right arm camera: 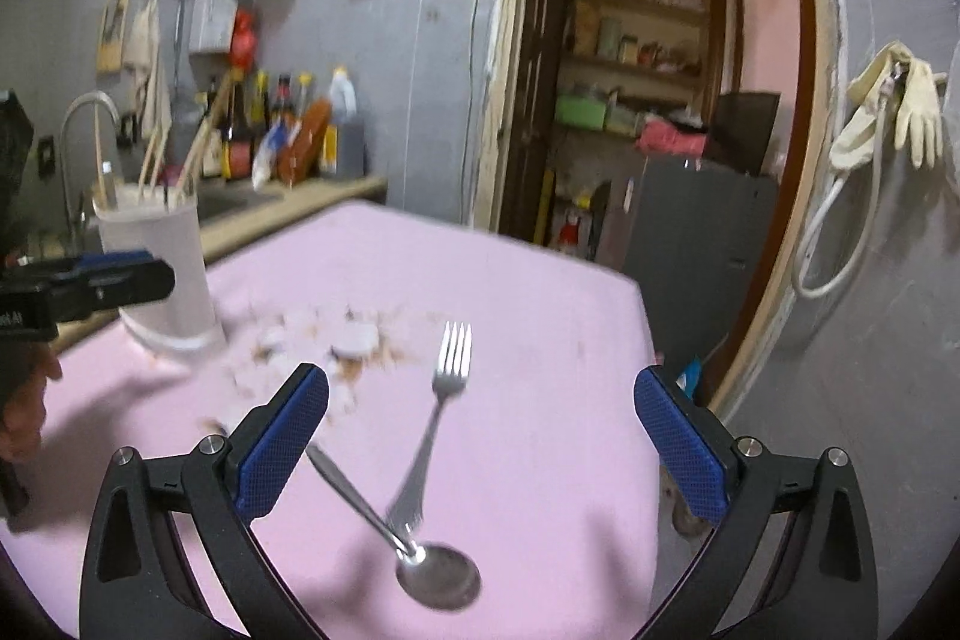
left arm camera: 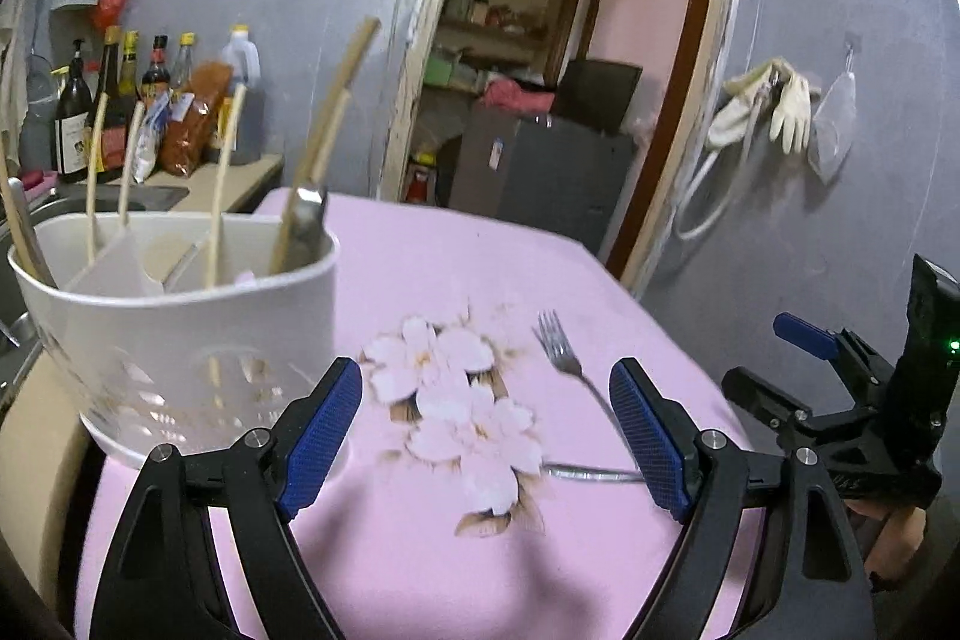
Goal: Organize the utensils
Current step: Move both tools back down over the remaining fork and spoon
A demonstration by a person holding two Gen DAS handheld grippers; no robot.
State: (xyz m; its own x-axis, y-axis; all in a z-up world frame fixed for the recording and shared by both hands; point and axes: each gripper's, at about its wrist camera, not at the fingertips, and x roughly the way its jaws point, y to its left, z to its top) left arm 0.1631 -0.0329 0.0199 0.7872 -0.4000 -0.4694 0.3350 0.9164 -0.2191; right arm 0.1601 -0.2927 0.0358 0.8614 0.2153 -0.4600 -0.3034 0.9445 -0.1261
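Already, in the left wrist view, the white utensil holder (left arm camera: 180, 328) at the table's left edge carries several wooden chopsticks (left arm camera: 222, 196) and a pale-handled utensil, so part of the sorting looks done; the fork (left arm camera: 561, 349) lies loose on the pink tablecloth (left arm camera: 420, 568) right of the printed flowers, with a second metal handle just below it. The left gripper (left arm camera: 486, 436) hovers over the cloth, jaws wide apart and nothing between them, while the right gripper (left arm camera: 804, 340) shows at the right edge. Behind are a grey wall, a counter with bottles (left arm camera: 114, 100) and an open doorway. In the right wrist view, the fork and a spoon (right arm camera: 441, 580) lie crossed at their handles, well apart from the holder, between the spread, empty jaws of the right gripper (right arm camera: 480, 436). These two pieces seem to be what is left. The room shows a tap (right arm camera: 78, 130), wall racks, and gloves (right arm camera: 900, 106) hanging by the doorway.
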